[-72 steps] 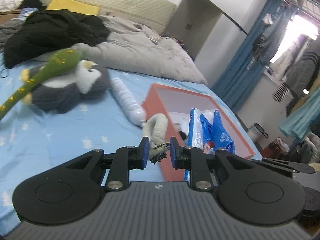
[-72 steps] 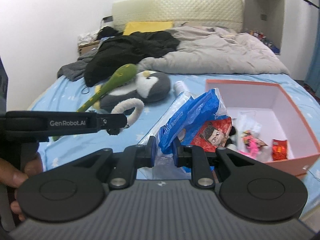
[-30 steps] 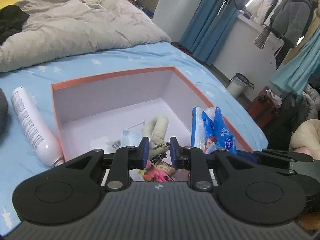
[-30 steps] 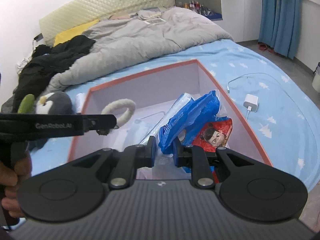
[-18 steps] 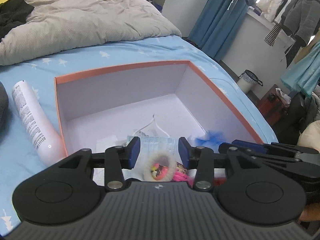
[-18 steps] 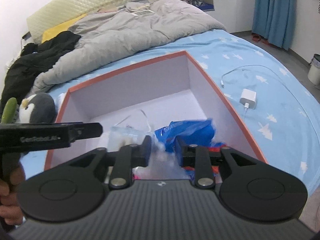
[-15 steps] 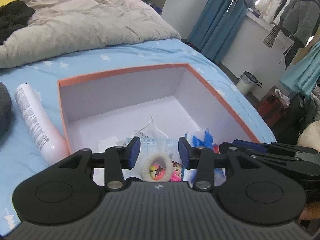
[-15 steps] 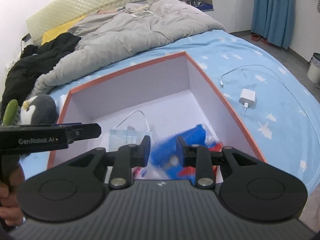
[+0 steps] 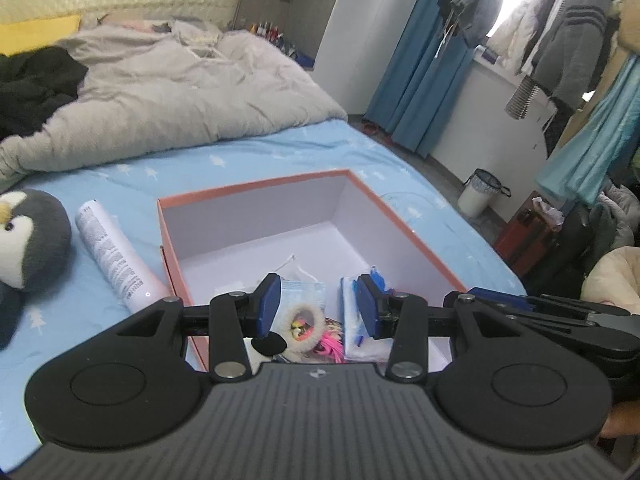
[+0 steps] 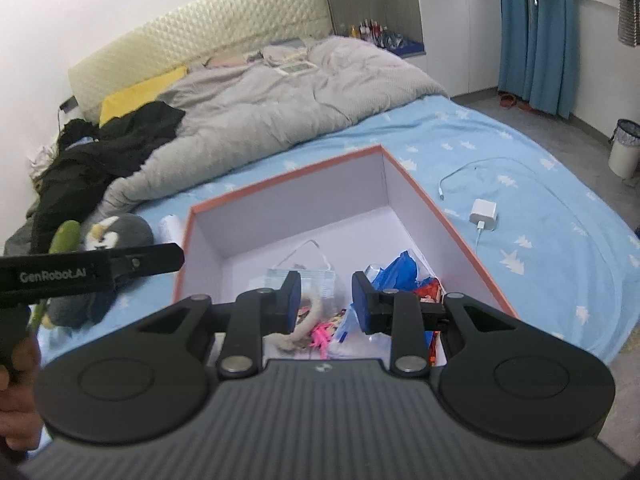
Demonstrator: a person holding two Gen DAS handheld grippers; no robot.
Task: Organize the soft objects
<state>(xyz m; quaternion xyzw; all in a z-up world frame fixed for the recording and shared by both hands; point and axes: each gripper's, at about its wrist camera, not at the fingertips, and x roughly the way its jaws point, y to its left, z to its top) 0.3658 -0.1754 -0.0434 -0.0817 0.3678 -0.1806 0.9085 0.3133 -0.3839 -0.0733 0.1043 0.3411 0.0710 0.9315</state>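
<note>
- Orange-rimmed box (image 9: 384, 204) sits on the blue bed sheet (image 9: 248, 164), and inside it, at the near end, lie a fuzzy cream ring (image 9: 302, 320), a blue plastic bag (image 10: 396, 270), a face mask (image 10: 316, 276) and some pink bits (image 10: 320, 334), all heaped together.
- Left claw (image 9: 316, 306) hangs above that heap with its pads spread and nothing between them; the ring shows through the gap but lies below in the box.
- Right claw (image 10: 326, 300) is likewise released and empty over the box, its pads a little closer together than the left's.
- Risk: the two claws are close over the same end of the box, so a careless swing could knock one against the other or clip the thin box wall and shift the box on the soft bedding.
- Risk: the bag and ring are light, so a pad dipping back down might snag and drag them out.
- Outside, the penguin plush (image 9: 28, 236) and a green plush (image 10: 66, 236) lie beside the box to its left, and a white tube (image 9: 116, 260) rests against the box's left wall.
- Risk: the plush looks too bulky for either claw, so I judge a shallow pinch would slip, and reaching for it could roll the tube away.
- Further off, a charger and cable (image 10: 484, 212) lie on the sheet to the right, easy to hook by mistake.
</note>
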